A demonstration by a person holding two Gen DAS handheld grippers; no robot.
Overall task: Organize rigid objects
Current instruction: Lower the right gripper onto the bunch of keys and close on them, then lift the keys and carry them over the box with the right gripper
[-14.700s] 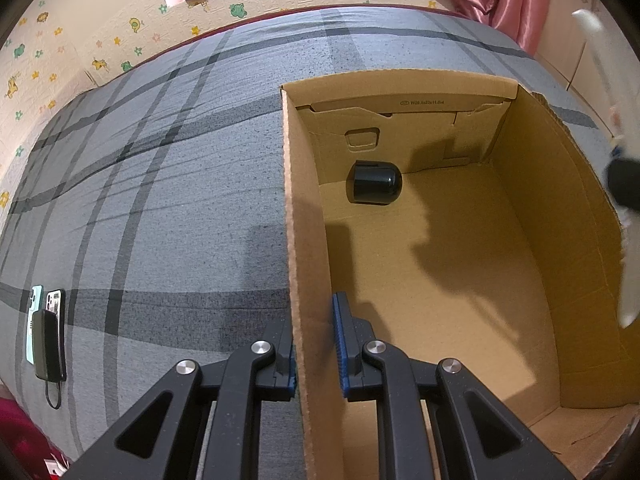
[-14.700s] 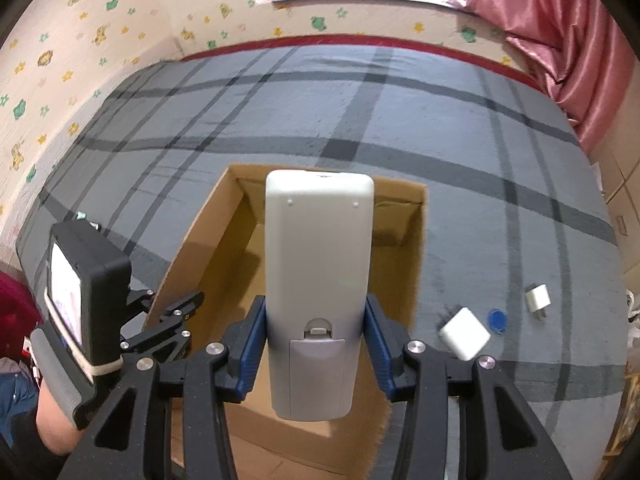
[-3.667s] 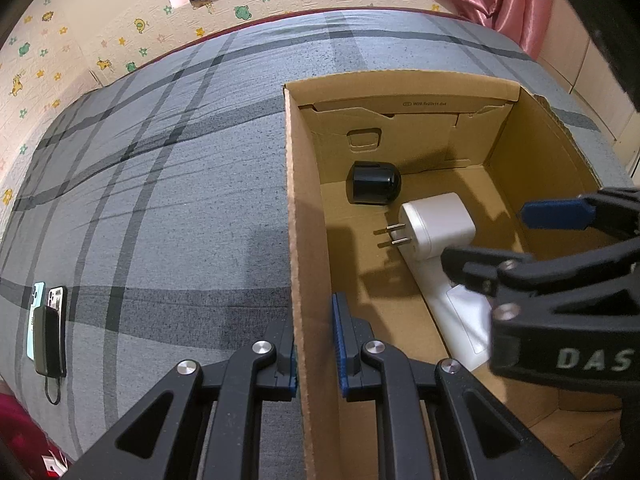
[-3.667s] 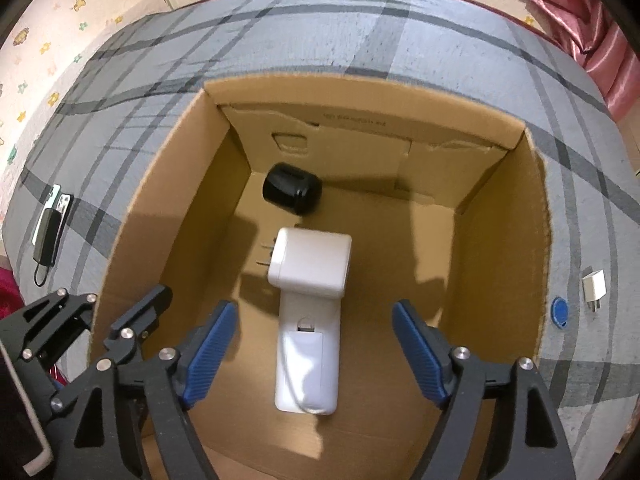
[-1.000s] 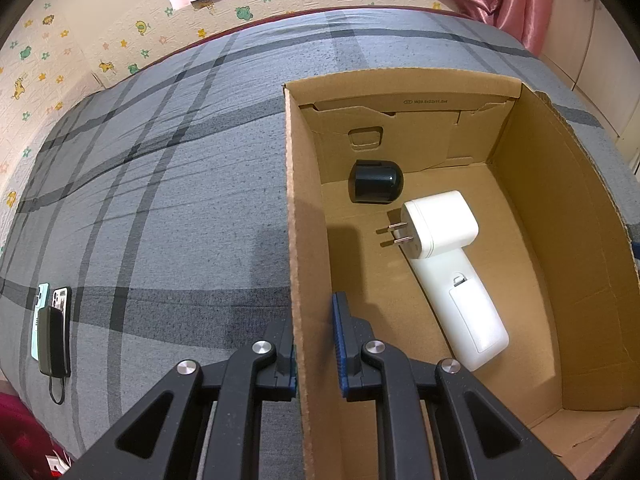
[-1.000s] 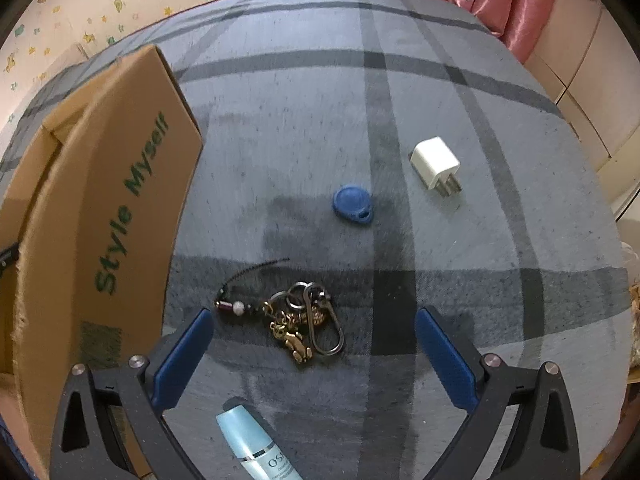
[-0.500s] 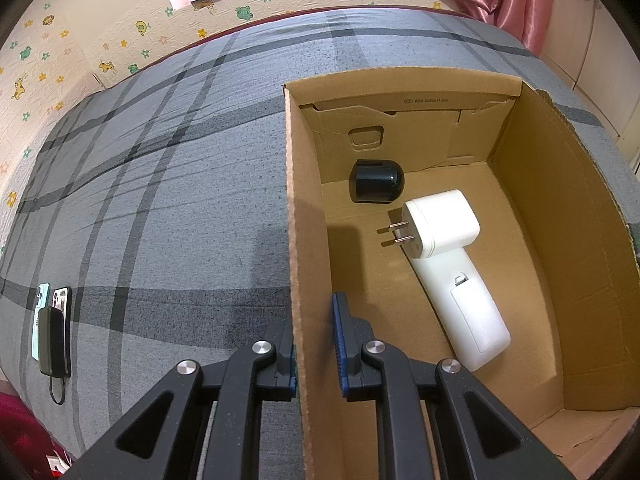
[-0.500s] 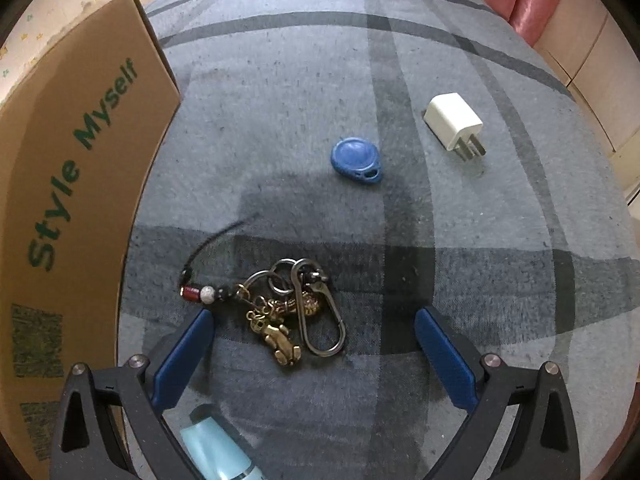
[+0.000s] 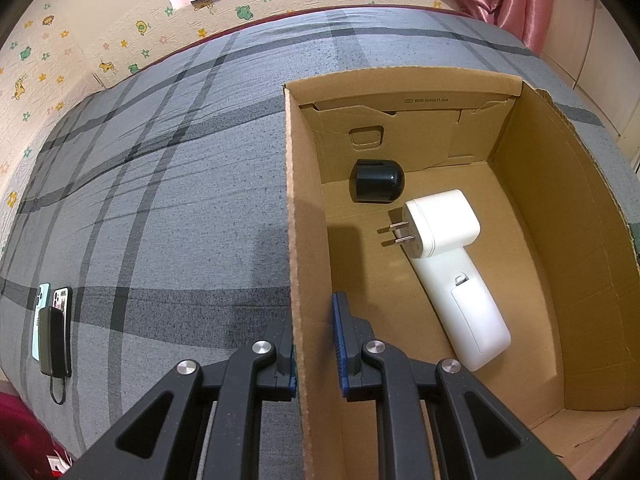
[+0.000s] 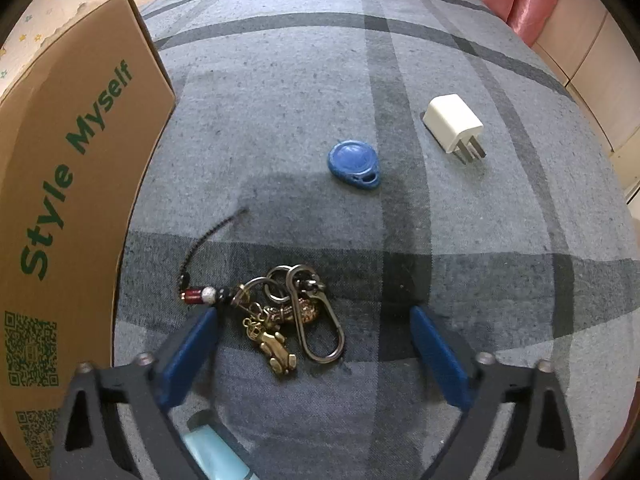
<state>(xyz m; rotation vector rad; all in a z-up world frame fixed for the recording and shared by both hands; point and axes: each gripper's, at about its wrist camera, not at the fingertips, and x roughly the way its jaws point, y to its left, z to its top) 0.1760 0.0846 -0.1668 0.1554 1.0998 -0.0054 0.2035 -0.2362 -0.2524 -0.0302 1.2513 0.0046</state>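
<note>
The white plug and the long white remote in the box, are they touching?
Touching. In the left wrist view the plug lies on the top end of the remote, overlapping it with no gap, both on the floor of the box.

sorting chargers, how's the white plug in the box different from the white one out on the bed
The charger in the box is bigger, rests on the remote, and its prongs point toward the box's left wall. The charger on the bed is smaller, lies alone on the bedspread, prongs toward the camera. Both are white, two-pronged.
</note>
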